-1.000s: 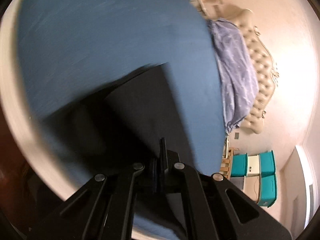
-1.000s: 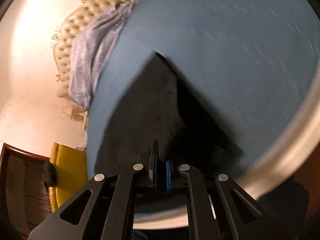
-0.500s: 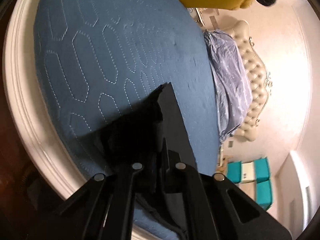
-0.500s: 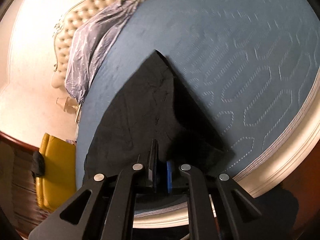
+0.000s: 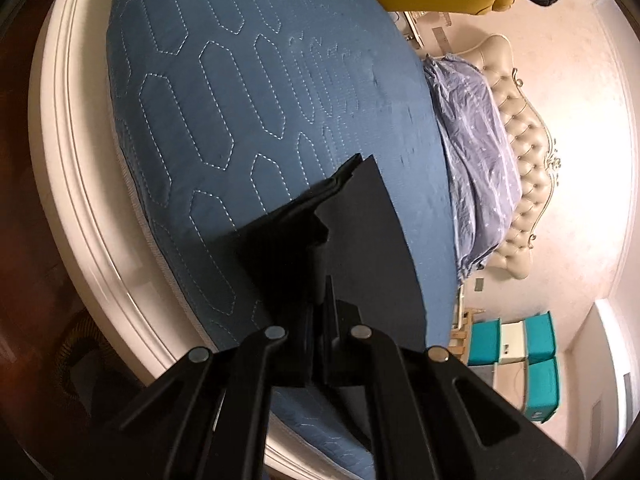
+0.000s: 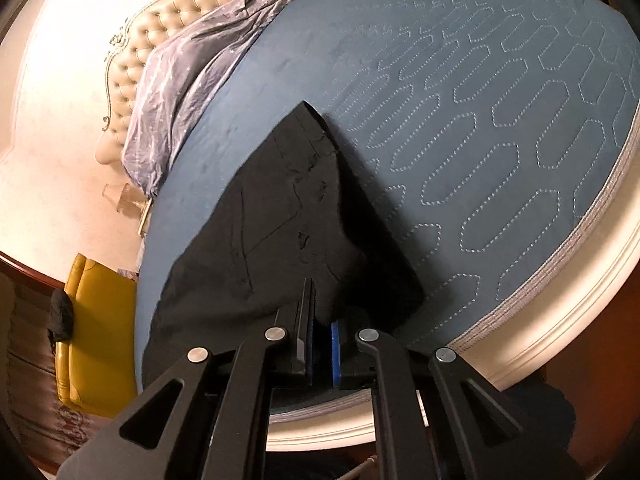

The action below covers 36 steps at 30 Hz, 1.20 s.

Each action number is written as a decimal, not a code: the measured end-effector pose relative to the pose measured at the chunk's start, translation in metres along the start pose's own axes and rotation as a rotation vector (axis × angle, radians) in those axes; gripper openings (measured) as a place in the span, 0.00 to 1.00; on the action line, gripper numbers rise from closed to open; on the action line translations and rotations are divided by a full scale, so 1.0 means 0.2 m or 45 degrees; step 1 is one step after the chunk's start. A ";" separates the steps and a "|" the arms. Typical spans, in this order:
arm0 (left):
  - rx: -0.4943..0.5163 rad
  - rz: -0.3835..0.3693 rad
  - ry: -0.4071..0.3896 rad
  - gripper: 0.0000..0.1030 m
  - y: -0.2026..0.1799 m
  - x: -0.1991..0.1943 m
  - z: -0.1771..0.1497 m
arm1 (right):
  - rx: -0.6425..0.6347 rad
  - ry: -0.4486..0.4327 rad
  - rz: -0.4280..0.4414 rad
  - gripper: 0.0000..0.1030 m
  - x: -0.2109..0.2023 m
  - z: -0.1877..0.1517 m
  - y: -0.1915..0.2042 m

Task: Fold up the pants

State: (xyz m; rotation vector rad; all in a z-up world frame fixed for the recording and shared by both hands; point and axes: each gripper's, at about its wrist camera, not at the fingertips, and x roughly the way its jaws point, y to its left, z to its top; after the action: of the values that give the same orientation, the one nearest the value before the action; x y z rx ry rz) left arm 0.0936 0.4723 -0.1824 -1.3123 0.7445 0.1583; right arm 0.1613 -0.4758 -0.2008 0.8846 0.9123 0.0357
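Pants: the black pants (image 6: 280, 216) are lying on the blue quilted bed (image 6: 480, 128), spreading forward and away from both pairs of fingers, with their near edge lifted off the cover where the fingers are gripping it.
Step in hand: judging by the raised near edge, a fold is being carried; both grippers are holding one end of the pants up over the part that is lying flat.
Next move: it is probably calling for both grippers travelling forward together, level with each other, laying the held edge onto the far part of the pants and only then letting go.
Left gripper: the left gripper (image 5: 320, 320) is showing its fingers (image 5: 329, 304) nearly closed, with only a thin slit between them, and dark cloth is running down into that slit, so it is pinching the pants.
Right gripper: the right gripper (image 6: 320, 320) is showing a narrow gap between its blue pads (image 6: 335, 354); the cloth is dropping into the gap just ahead of the fingertips, so it is clamping the pants too.
Beyond the fingers: the purple duvet (image 6: 188, 80) is bunching against the tufted headboard (image 6: 160, 28) at the far end of the bed.
Risk: the thin cloth could be slipping from the wider right pinch.
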 end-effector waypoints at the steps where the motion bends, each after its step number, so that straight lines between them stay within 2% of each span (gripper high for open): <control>1: -0.003 0.003 0.001 0.03 0.00 0.00 0.00 | 0.005 0.003 0.002 0.06 0.01 0.00 -0.01; 10: -0.019 0.032 -0.008 0.03 0.02 0.02 -0.02 | -0.001 0.025 -0.026 0.06 0.05 -0.02 -0.03; 16: -0.014 0.045 -0.010 0.03 0.01 0.03 -0.03 | 0.036 0.019 0.026 0.06 0.03 -0.01 -0.08; 20: -0.015 0.041 -0.010 0.03 0.01 0.03 -0.03 | -0.024 -0.010 0.002 0.08 -0.01 0.01 -0.06; 23: -0.015 0.036 -0.009 0.03 0.02 0.03 -0.03 | 0.026 -0.064 -0.057 0.28 -0.06 0.03 -0.08; 25: -0.018 0.030 -0.008 0.04 0.03 0.02 -0.04 | 0.056 -0.087 -0.188 0.38 -0.10 0.04 -0.11; 26: -0.018 0.030 -0.006 0.06 0.03 0.02 -0.04 | 0.048 -0.115 -0.263 0.38 -0.13 0.05 -0.11; 28: -0.024 0.036 -0.012 0.07 0.03 0.00 -0.04 | -0.060 -0.196 -0.471 0.38 -0.19 0.05 -0.04; 29: -0.020 0.069 -0.028 0.09 0.03 -0.02 -0.05 | -0.177 -0.253 -0.571 0.38 -0.22 0.04 0.04; 30: 0.020 0.165 -0.086 0.13 0.00 -0.07 -0.06 | -0.258 -0.289 -0.624 0.38 -0.24 0.03 0.11; 31: 0.076 0.247 -0.146 0.13 -0.04 -0.12 -0.08 | -0.342 -0.316 -0.661 0.39 -0.25 0.01 0.20; 33: 0.210 0.398 -0.283 0.13 -0.16 -0.20 -0.13 | -0.543 -0.342 -0.670 0.45 -0.19 -0.05 0.42; 34: 0.300 0.403 -0.330 0.13 -0.24 -0.22 -0.18 | -0.596 -0.337 -0.647 0.50 -0.16 -0.08 0.49; 36: 0.432 0.371 -0.309 0.14 -0.38 -0.17 -0.25 | -0.783 -0.307 -0.542 0.57 -0.01 -0.21 0.71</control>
State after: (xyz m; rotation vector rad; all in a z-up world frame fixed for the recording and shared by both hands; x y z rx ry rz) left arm 0.0860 0.4162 -0.1051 -0.8411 0.7152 0.4008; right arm 0.1770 -0.3557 -0.1146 0.1114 0.7803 -0.1488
